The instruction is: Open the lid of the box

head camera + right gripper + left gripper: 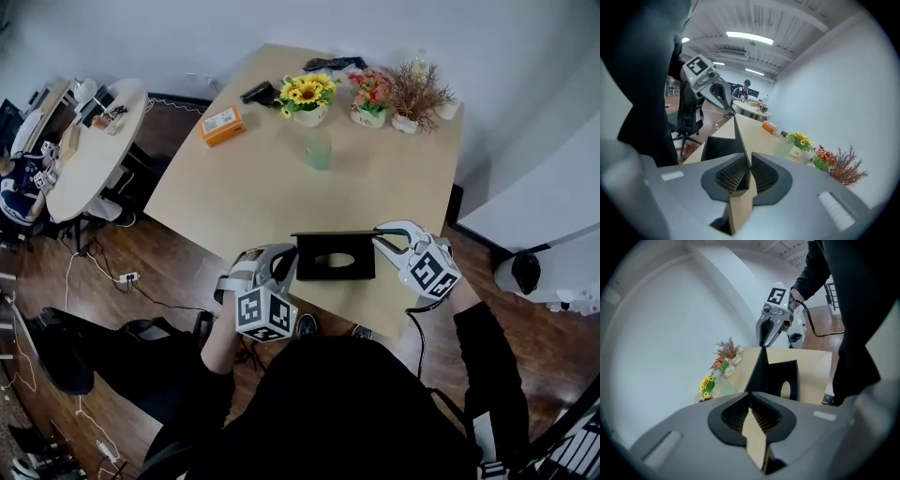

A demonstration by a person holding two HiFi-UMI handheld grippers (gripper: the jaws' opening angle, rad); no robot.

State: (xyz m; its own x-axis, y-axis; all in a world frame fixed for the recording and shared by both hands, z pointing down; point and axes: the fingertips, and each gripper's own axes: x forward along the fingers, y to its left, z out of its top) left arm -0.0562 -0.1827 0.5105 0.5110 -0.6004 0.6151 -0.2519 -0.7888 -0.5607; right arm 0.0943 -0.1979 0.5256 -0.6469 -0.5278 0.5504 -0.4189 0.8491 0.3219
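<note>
Overhead, the box (336, 270) sits at the near edge of the tabletop (281, 178), between the left claw (286, 262) and right claw (382, 241). Only the gripper views show both clamped on the edge of the upright lid (759, 373).
</note>
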